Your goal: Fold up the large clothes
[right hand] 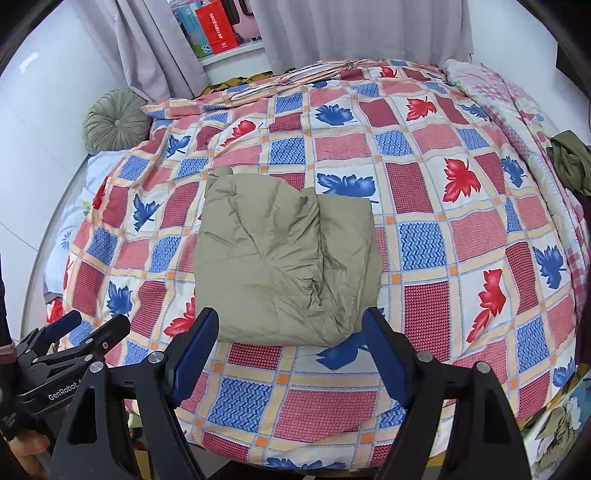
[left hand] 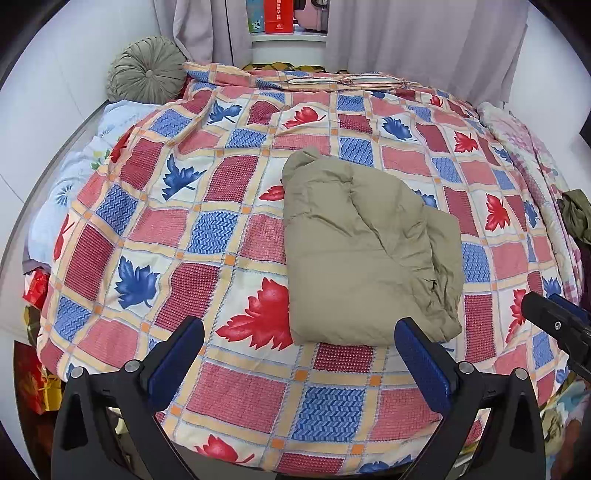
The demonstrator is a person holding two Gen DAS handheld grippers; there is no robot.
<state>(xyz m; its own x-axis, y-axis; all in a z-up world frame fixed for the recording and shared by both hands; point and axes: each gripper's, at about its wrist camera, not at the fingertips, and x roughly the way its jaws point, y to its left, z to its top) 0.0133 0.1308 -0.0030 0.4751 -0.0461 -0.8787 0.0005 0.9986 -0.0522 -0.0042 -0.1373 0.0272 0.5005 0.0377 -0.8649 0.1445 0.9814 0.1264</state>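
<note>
A khaki padded jacket [left hand: 365,251] lies folded into a compact bundle on the patchwork bedspread [left hand: 207,236]; it also shows in the right wrist view [right hand: 284,254]. My left gripper [left hand: 299,354] is open and empty, held above the bed just short of the jacket's near edge. My right gripper [right hand: 291,347] is open and empty, also just short of the jacket's near edge. The right gripper shows at the right edge of the left wrist view [left hand: 554,325]; the left gripper shows at the lower left of the right wrist view [right hand: 74,347].
A round olive cushion [left hand: 147,70] sits at the bed's far left corner. A dark olive garment [right hand: 570,162] lies at the bed's right edge. A pink floral blanket [right hand: 491,92] runs along the right side. Grey curtains [left hand: 406,33] and a shelf with boxes [left hand: 280,18] stand behind.
</note>
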